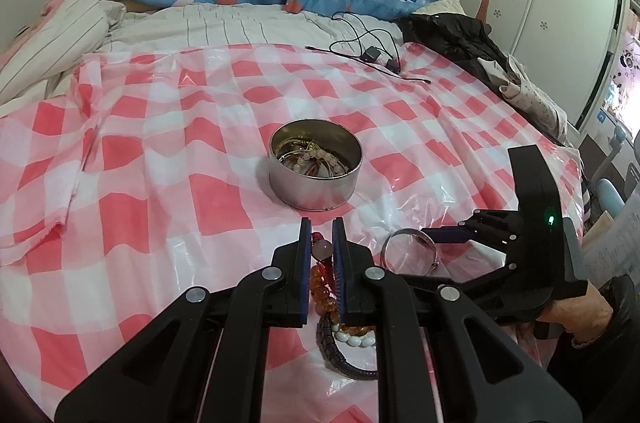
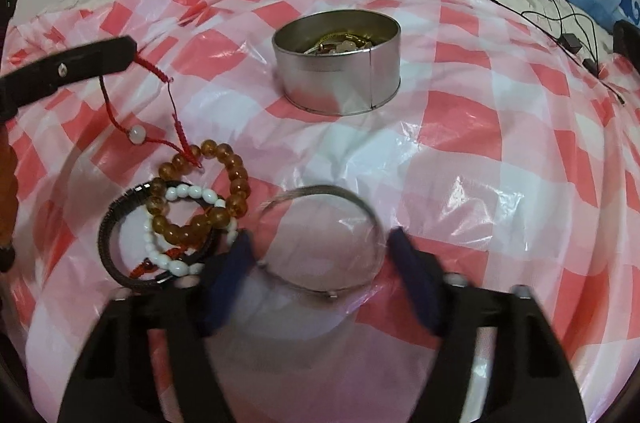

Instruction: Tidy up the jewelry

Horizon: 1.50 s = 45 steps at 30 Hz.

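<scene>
On the pink-and-white checked plastic sheet [image 2: 460, 183], a thin silver metal bangle [image 2: 320, 243] lies flat between the right gripper [image 2: 320, 263]'s 2 blue-padded fingers [image 2: 228, 275], 1 at its 9 o'clock edge and 1 at its 3 o'clock edge. The jaws stand apart and blurred; whether the pads touch the rim yet I cannot tell. The round silver tin [image 2: 336, 71], already holding bracelets, sits at 12 o'clock from the bangle, well apart. The left gripper [image 1: 322, 263] is closed on a red cord bracelet with a pale bead [image 2: 138, 133], which trails to the amber bead bracelet [image 2: 204, 195] at the bangle's 10 o'clock. The right hand is nearer; the coming move likely turns on the fingers squarely spanning the bangle's width.
</scene>
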Each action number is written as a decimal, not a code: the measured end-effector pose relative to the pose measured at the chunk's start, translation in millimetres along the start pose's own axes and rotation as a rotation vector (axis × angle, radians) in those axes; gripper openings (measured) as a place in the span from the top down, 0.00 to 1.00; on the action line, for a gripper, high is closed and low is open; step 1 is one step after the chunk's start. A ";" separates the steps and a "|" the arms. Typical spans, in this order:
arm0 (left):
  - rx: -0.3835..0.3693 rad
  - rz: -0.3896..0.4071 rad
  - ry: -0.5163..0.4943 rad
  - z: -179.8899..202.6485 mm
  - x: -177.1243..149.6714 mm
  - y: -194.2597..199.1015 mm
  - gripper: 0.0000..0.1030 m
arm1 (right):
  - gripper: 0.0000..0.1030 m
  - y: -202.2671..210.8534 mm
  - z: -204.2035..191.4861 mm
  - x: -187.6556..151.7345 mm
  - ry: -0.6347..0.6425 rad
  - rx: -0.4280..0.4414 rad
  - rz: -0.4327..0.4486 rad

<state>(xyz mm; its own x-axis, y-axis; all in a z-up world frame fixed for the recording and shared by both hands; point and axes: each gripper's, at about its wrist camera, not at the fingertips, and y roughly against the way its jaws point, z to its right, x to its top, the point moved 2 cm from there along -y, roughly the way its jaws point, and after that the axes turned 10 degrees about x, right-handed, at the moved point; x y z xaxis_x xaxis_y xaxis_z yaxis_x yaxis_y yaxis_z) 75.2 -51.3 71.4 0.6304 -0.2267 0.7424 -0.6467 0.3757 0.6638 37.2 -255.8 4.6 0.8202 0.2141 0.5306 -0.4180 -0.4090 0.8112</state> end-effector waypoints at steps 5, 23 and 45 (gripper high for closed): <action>0.000 -0.001 -0.004 2.6 -0.9 0.2 0.91 | 0.38 3.4 2.0 2.9 -0.023 0.022 0.018; 0.033 0.040 -0.073 15.9 2.4 9.3 0.91 | 0.38 12.1 10.5 6.0 -0.091 0.088 0.082; 0.044 0.053 -0.096 17.7 3.5 10.8 0.91 | 0.38 25.2 6.3 10.5 -0.079 0.124 0.159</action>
<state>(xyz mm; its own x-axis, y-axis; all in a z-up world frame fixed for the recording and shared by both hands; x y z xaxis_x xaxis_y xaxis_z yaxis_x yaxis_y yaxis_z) 62.8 -64.0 82.7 0.5524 -0.2933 0.7803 -0.6973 0.3504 0.6253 37.7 -269.4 29.1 0.7782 0.0698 0.6242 -0.4972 -0.5388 0.6801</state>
